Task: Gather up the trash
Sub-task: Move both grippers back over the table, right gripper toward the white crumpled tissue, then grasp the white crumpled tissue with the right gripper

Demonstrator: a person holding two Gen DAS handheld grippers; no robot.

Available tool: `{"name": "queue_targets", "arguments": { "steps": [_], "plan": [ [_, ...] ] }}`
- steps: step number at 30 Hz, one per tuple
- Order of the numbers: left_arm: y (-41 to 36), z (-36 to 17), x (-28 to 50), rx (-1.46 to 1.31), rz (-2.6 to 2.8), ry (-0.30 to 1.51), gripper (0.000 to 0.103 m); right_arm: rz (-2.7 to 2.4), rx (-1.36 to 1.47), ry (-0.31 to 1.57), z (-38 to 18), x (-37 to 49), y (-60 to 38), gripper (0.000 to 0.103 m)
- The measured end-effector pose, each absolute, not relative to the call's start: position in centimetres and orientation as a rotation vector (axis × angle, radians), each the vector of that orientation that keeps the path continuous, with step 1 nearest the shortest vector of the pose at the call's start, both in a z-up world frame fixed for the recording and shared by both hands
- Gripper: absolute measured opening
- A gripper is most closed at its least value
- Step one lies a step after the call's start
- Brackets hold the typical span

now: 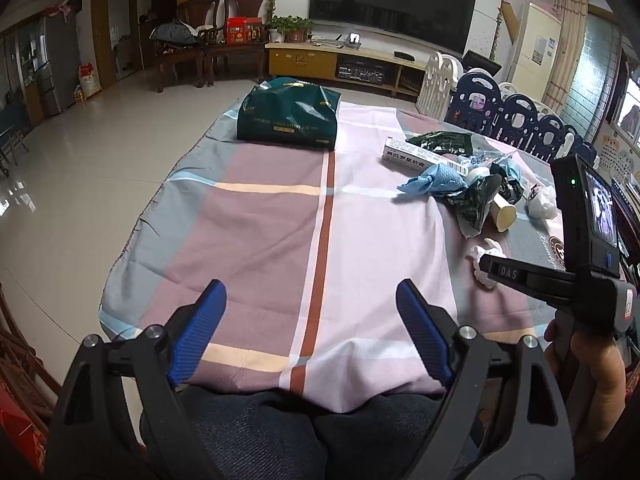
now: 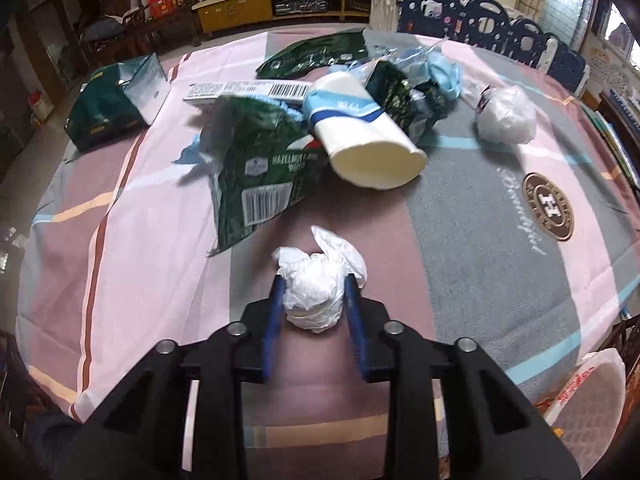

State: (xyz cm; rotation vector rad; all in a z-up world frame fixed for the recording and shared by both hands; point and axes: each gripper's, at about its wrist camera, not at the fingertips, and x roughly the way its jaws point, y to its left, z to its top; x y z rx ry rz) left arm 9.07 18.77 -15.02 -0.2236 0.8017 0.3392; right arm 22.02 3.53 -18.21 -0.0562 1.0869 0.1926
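My right gripper (image 2: pixel 316 292) is shut on a crumpled white plastic wad (image 2: pixel 316 284) just above the checked tablecloth (image 2: pixel 480 208). Beyond it lies a trash pile: a green snack wrapper (image 2: pixel 256 168), a tipped paper cup (image 2: pixel 360 136), a long white box (image 2: pixel 244 90), blue crumpled paper (image 2: pixel 444 74) and a second white wad (image 2: pixel 506 116). A dark green bag (image 1: pixel 288 114) stands at the far end of the table, also in the right wrist view (image 2: pixel 112 110). My left gripper (image 1: pixel 310 312) is open and empty over the near table edge. The right gripper (image 1: pixel 492 268) shows at the left view's right side.
The table edge falls to a tiled floor (image 1: pixel 60 184) on the left. A plastic play fence (image 2: pixel 500 28) runs along the far right. A TV cabinet (image 1: pixel 340 60) and wooden chairs (image 1: pixel 208 36) stand at the back. A white bag (image 2: pixel 588 388) sits at the near right.
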Motion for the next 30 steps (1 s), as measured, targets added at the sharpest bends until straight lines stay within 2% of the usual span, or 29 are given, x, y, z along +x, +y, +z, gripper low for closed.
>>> {"name": "queue_targets", "arguments": {
  "steps": [3,17,20,21,24,26,29,30],
  "plan": [
    [18.7,-15.1,9.1,-0.222,0.337,0.807,0.087,0.203,-0.049,1.076,-17.9,21.5,3.1,0.024],
    [19.6,-15.6,9.2,-0.298,0.33,0.838,0.088,0.177,0.069,1.066,-16.6,18.1,-2.2,0.024],
    [19.6,-15.6,9.2,-0.299,0.332,0.84,0.088,0.176,0.082,1.071,-16.8,18.4,-2.2,0.032],
    [19.5,-15.6,9.3,-0.297,0.333,0.841,0.089,0.175,0.093,1.072,-16.8,18.6,-2.2,0.038],
    [19.4,-15.7,9.2,-0.293,0.333,0.843,0.089,0.166,0.082,1.075,-17.2,19.3,-1.6,0.041],
    [19.4,-15.6,9.3,-0.292,0.333,0.843,0.089,0.13,0.033,1.074,-17.6,19.8,-1.1,0.048],
    [19.4,-15.5,9.1,-0.289,0.331,0.832,0.089,0.125,0.034,1.101,-18.3,20.1,-1.3,0.048],
    [19.3,-15.5,9.1,-0.287,0.329,0.825,0.089,0.143,0.049,1.1,-18.3,20.0,-1.4,0.042]
  ]
}}
